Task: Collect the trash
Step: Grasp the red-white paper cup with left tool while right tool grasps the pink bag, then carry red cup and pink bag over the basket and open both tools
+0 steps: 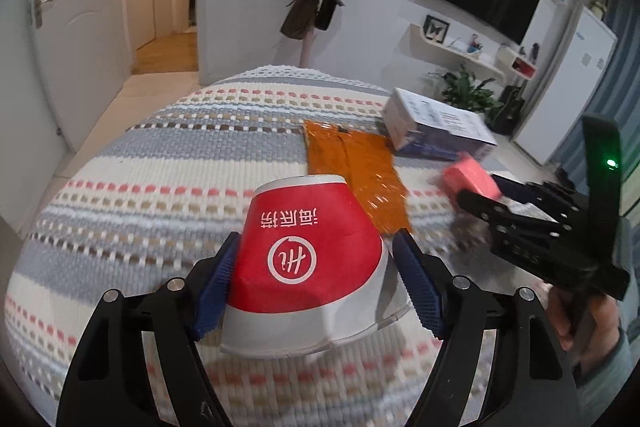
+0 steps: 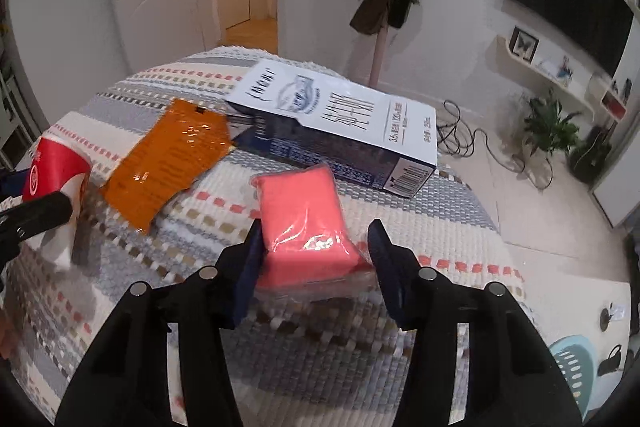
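Observation:
A red and white paper cup (image 1: 308, 259) stands upside down on the striped tablecloth (image 1: 160, 163). My left gripper (image 1: 316, 275) is open with its blue pads either side of the cup; the left pad touches it and the right pad stands apart. The cup also shows in the right wrist view (image 2: 56, 171). A pink plastic-wrapped packet (image 2: 308, 223) lies on the cloth. My right gripper (image 2: 316, 259) is open around the packet's near end. The right gripper and the packet (image 1: 472, 179) show at right in the left wrist view.
An orange foil wrapper (image 2: 168, 163) lies flat between cup and packet. A white and blue carton (image 2: 340, 123) lies behind the packet. The round table edge drops to a tiled floor with cables and a potted plant (image 2: 552, 131) at right.

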